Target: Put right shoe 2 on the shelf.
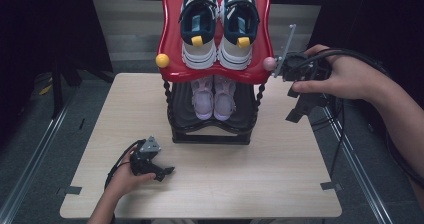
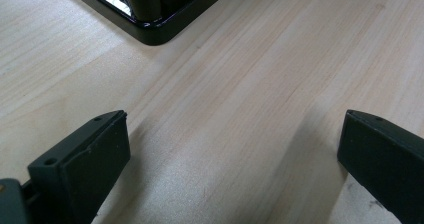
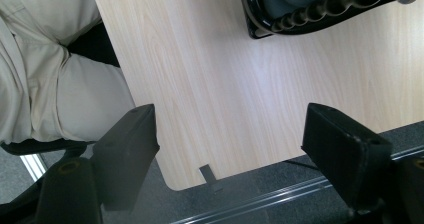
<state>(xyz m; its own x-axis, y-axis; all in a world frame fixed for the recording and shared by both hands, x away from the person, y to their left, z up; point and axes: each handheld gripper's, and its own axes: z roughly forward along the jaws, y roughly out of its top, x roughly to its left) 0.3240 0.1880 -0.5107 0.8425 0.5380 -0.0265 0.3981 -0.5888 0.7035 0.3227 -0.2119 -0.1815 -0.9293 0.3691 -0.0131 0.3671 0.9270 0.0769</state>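
A two-tier shoe rack stands at the back middle of the table. Its red top tray carries a pair of navy and white sneakers. A pair of small pale pink shoes sits on the black lower shelf. My left gripper rests low on the table in front of the rack's left side, open and empty; the rack's black base corner lies just ahead of it. My right gripper is held up in the air right of the rack, open and empty, looking down on the table.
The light wooden table has bare room in front of the rack. Yellow and pink knobs stick out at the red tray's corners. In the right gripper view, the table's near corner, the person's beige trousers and a floor rail show.
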